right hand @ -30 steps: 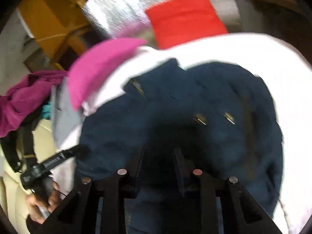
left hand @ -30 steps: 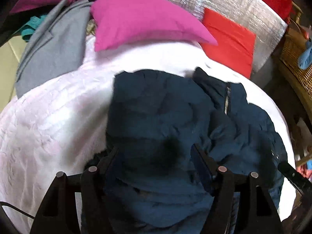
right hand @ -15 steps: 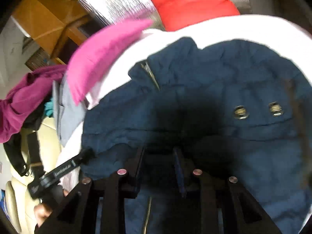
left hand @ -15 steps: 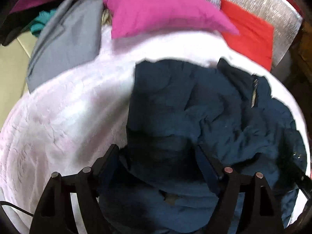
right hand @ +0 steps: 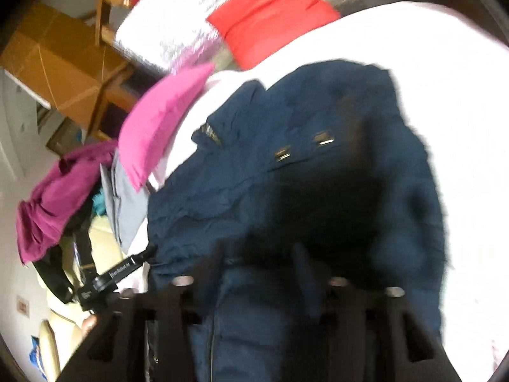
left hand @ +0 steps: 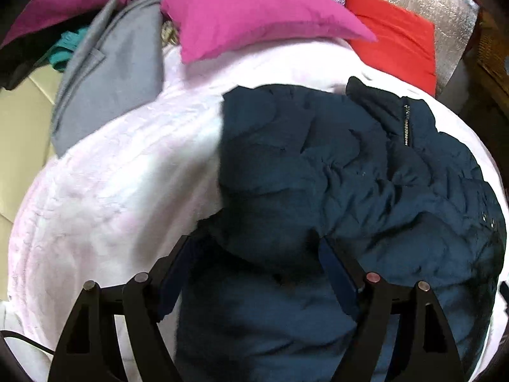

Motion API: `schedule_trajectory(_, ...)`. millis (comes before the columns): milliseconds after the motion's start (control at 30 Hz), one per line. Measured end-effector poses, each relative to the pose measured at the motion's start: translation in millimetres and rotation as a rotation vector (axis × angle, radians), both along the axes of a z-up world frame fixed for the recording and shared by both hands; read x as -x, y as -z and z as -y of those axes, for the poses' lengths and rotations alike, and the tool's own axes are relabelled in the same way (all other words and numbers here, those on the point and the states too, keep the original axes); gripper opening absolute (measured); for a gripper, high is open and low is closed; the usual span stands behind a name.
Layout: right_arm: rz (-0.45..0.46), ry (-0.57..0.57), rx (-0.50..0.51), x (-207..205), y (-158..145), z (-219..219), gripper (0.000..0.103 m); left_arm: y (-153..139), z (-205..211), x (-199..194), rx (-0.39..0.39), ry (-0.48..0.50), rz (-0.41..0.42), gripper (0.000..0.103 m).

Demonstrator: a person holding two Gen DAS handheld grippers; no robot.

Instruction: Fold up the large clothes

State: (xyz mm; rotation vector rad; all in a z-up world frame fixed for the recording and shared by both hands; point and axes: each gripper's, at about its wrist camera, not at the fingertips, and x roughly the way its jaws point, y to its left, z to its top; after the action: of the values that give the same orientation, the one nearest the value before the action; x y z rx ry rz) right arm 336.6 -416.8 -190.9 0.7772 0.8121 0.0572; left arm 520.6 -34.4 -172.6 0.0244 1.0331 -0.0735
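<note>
Navy jacket [left hand: 350,172] bunched on white bedspread [left hand: 111,191], long axis toward the pillows. My left gripper [left hand: 257,254] spread wide over its near hem; right gripper [right hand: 261,251] just opened, holding nothing, fabric below.

both wrist cams close, angled down, share jacket [left hand: 350,175]

One navy jacket [left hand: 334,165], one pink pillow [left hand: 254,12], one red pillow [left hand: 397,44], one grey garment [left hand: 111,73], one purple garment [right hand: 54,203], one white blanket [left hand: 111,191], two snaps [right hand: 283,156].
</note>
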Motion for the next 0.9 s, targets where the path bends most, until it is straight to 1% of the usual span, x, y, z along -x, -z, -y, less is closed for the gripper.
schedule_trajectory(67, 0.026, 0.035, -0.01, 32.6, -7.4, 16.7, 0.061, -9.6, -7.0, 19.5, -0.025, -0.002, 0.032, 0.081)
schedule_trajectory(167, 0.033, 0.061, -0.034, 73.6, -11.1, 28.7, 0.061, -14.5, -16.9, 48.4, -0.039, 0.017, 0.062, 0.081)
schedule_trajectory(233, 0.03, 0.059, -0.041, 94.6, -10.5, 29.9, 0.061, -18.3, -24.9, 72.6, -0.049, 0.045, 0.085, 0.081)
schedule_trajectory(300, 0.016, 0.047, -0.05, 113.3, -7.0, 27.2, 0.062, -20.1, -33.2, 90.5, -0.06, 0.044, 0.107, 0.081)
schedule_trajectory(367, 0.0, 0.033, -0.052, 132.4, -1.6, 23.9, 0.062, -19.8, -49.6, 117.1, -0.067, 0.029, 0.117, 0.081)
schedule_trajectory(500, -0.012, 0.014, -0.073, 163.7, 10.7, 18.8, 0.062, -12.5, -85.8, 162.2, -0.015, 0.017, 0.084, 0.081)
schedule_trajectory(567, -0.016, 0.009, -0.072, 177.2, 14.8, 15.4, 0.062, -7.0, -97.6, 180.3, -0.009, 0.014, 0.073, 0.081)
schedule_trajectory(633, -0.023, 0.002, -0.065, 191.8, 19.4, 12.7, 0.062, 1.4, -110.1, 197.2, -0.006, 0.017, 0.032, 0.081)
schedule_trajectory(700, -0.03, -0.003, -0.074, 203.3, 23.1, 10.7, 0.062, 4.2, -118.2, 208.1, 0.015, 0.017, 0.004, 0.081)
schedule_trajectory(800, -0.029, 0.0, -0.084, 222.1, 25.4, 12.0, 0.063, 7.5, -127.5, 217.9, 0.08, 0.01, -0.04, 0.081)
schedule_trajectory(900, -0.038, 0.004, -0.107, 240.5, 31.5, 14.5, 0.067, 11.3, -133.2, 222.7, 0.142, 0.01, -0.085, 0.081)
